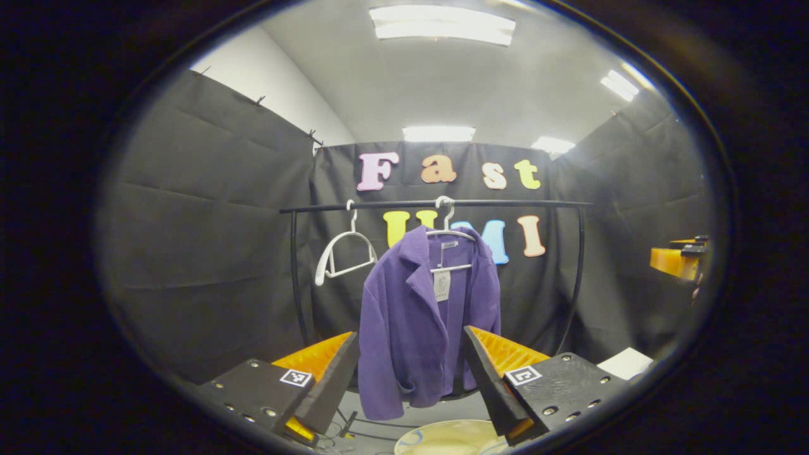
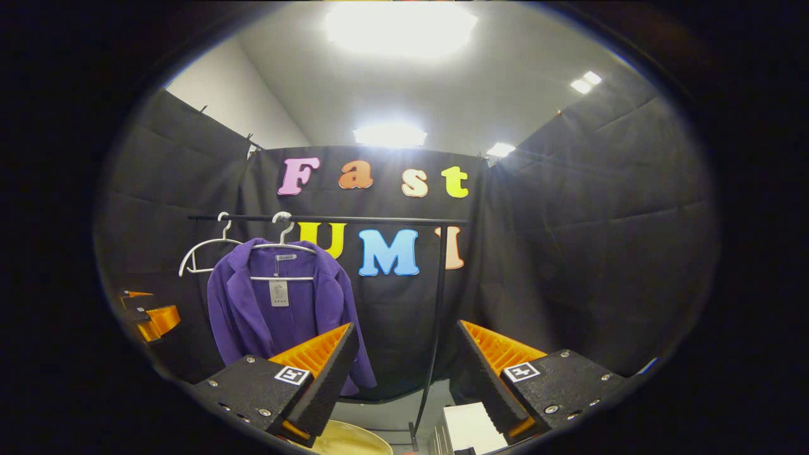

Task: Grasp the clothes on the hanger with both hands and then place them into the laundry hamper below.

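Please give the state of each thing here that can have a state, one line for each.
purple jacket: hanging on its hanger, unbuttoned, not grasped
empty hanger: on the rail, tilted
left gripper: open, holding nothing
right gripper: open, holding nothing
laundry hamper: below the jacket; contents hidden

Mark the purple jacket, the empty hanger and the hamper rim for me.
purple jacket (image 1: 411,328), left gripper view, front panel.
empty hanger (image 1: 344,256), left gripper view, its shoulder bar.
hamper rim (image 1: 442,436), left gripper view, pale curved edge at the bottom.

Illumination is supplied by ceiling panels, which are blown out to glare in the right gripper view. The black cloth walls are rendered dim. Straight lines are bowed by fisheye distortion toward the softened edges.
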`<state>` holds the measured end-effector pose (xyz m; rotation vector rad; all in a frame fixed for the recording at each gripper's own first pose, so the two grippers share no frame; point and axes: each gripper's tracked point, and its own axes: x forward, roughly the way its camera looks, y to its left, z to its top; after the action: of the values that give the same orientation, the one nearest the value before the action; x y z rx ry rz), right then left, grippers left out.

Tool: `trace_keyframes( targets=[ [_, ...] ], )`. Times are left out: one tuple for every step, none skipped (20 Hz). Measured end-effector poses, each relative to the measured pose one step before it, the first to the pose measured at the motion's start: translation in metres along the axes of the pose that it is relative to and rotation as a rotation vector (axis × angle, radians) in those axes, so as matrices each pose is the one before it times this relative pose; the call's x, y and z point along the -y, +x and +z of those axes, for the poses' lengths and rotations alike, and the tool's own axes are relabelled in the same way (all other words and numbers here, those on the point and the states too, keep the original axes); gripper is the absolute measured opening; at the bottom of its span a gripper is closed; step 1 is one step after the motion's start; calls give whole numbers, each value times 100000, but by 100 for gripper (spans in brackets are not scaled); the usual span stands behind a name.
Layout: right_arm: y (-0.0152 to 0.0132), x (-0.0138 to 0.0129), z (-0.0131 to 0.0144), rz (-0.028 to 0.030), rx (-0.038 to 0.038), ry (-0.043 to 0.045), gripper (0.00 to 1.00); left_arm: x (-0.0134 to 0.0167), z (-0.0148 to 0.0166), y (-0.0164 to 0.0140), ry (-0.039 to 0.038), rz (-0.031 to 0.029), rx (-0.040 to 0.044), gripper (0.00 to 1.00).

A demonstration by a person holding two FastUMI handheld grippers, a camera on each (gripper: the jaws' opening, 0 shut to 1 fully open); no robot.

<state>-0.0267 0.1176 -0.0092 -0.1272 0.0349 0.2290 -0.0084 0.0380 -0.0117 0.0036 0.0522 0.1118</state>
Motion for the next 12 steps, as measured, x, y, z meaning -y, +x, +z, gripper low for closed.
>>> trace_keyframes(
  targets=[
    [444, -760, 216, 2238, 583, 13, 95, 85, 76, -99, -906, -677, -252, 99],
    [567, -826, 114, 2185, 230, 540, 95, -151, 88, -87, 38, 282, -173, 99],
    [628, -761, -16, 1985, -604, 686, 95, -399, -77, -200, 681, 1036, -239, 99],
    [891, -729, -293, 2130, -1570, 510, 95, -420, -2, -160, 925, 1428, -250, 99],
    [1011, -661, -86, 2205, -2202, 708, 95, -416, -109, -136, 615, 1338, -460, 99],
    [809, -341, 120, 1232, -1565, 805, 95, -398, -244, -73, -32, 956, -1025, 94],
    [836, 49, 605, 163, -60, 333, 93, -260, -418, 3, -765, 730, -1013, 94],
    [621, 176, 893, -413, 1578, -1358, 95, -342, -170, -132, -864, 539, -662, 94],
    [470, 333, 827, -602, 2103, -2203, 95, -416, -211, -93, -882, 438, -88, 94],
    [466, 303, 578, -943, 2287, -2050, 95, -302, -138, 28, -1199, 128, -580, 99],
    [250, 233, 106, -803, 833, -51, 95, 94, -365, 39, -1238, -503, -993, 99],
    [140, 170, -114, -377, 66, 1367, 95, -108, -127, 114, -1066, 33, -765, 99]
  ],
)
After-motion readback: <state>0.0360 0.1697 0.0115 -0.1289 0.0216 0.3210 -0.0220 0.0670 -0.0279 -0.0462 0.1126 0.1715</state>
